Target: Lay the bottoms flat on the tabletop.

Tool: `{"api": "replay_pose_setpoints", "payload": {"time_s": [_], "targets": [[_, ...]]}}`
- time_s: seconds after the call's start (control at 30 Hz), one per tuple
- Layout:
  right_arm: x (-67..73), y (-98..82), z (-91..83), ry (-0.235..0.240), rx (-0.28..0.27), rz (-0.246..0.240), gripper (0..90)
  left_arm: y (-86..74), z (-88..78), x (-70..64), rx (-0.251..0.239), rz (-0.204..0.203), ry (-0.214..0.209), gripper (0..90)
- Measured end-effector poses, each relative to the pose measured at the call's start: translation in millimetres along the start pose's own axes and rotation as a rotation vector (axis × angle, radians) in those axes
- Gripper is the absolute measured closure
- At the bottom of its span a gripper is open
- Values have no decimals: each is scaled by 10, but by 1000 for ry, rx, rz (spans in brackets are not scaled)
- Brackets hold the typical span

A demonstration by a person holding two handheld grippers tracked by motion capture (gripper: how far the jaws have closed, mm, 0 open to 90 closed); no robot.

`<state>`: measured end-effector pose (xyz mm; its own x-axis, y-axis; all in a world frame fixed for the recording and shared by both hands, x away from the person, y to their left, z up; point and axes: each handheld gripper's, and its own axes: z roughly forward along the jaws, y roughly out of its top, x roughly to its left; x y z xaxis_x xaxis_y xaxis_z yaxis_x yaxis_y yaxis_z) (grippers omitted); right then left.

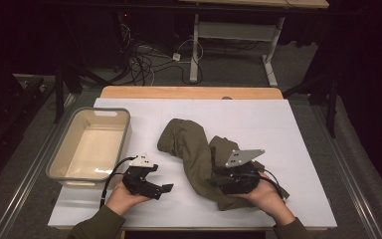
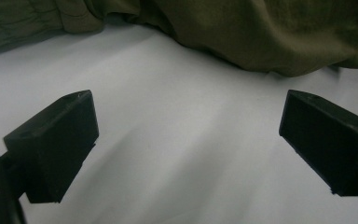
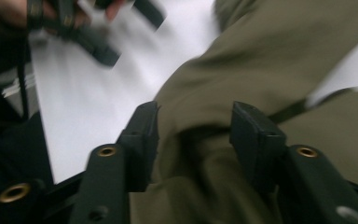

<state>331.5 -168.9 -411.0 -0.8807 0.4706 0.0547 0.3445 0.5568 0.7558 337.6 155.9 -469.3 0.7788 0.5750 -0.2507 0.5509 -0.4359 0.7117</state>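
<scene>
Right gripper (image 3: 193, 135) over olive cloth, jaws partly spread with a fold between them.
The olive garment (image 1: 194, 154) lies mid-table, running from far-left toward near-right. The left gripper (image 2: 186, 140), its 2 jaws wide apart and empty, rests just left of it.

Olive sleeves (image 1: 95, 225), black jaws, brass screws (image 3: 107, 151)

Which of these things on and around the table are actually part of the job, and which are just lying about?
In the job:
- olive garment, crumpled on the white table
- right gripper, jaws astride a fold of it
- left gripper, open, just short of the cloth

Possibly for later or just lying about:
- empty beige bin at the left
- tangled cables on the floor behind
</scene>
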Motion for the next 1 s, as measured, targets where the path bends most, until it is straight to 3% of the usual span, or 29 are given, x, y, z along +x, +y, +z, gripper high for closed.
{"api": "replay_pose_setpoints", "payload": {"time_s": [0.2,0.37,0.47,0.7,0.87,0.97,1.0], "targets": [[-225,7,-281,-99,-52,36,463,0,9,-3,5,1,-1,46],[-549,-135,-356,-161,-25,132,395,1,19,-7,10,3,-4,46],[-710,-231,-298,-166,-19,201,327,1,26,-5,14,2,-4,46],[-965,-326,-27,-187,52,264,168,0,24,-9,15,5,-4,46],[-1055,-385,151,-215,116,274,167,1,21,-10,14,6,-4,46],[-1098,-433,209,-184,159,284,223,1,18,-10,13,4,-4,46],[-1096,-447,201,-190,147,284,260,1,17,-9,12,4,-4,46]]}}
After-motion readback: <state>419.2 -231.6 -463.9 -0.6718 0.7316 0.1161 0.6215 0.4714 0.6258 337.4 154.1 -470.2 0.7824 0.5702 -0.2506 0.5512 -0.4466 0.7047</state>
